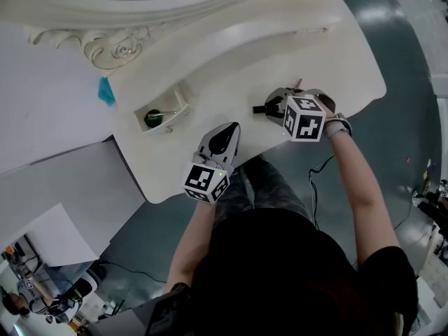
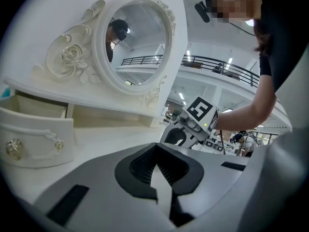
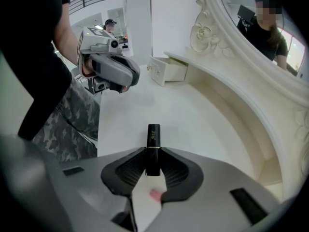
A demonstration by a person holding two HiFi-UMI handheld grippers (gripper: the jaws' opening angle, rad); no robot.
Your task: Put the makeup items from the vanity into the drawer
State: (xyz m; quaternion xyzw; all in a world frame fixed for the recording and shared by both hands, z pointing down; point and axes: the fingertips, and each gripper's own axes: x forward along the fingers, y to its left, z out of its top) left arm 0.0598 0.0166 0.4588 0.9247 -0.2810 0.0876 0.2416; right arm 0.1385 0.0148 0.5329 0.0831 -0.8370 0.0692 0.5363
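A black lipstick tube (image 3: 153,139) stands out forward between the pads of my right gripper (image 3: 153,161), which is shut on it just above the white vanity top (image 1: 280,40). In the head view that right gripper (image 1: 269,108) is near the vanity's front edge, with the lipstick tube (image 1: 259,109) pointing left. The small drawer (image 1: 162,110) stands pulled out to the left, with a green round item (image 1: 152,117) inside. My left gripper (image 1: 227,128) hovers at the front edge between the drawer and the right gripper. Its jaws meet with nothing in them, as the left gripper view shows (image 2: 155,149).
An ornate oval mirror (image 2: 137,47) rises at the back of the vanity. The drawer front (image 2: 36,129) has a round knob (image 2: 13,149). A small blue object (image 1: 105,91) lies left of the vanity. The person's legs are right under the front edge.
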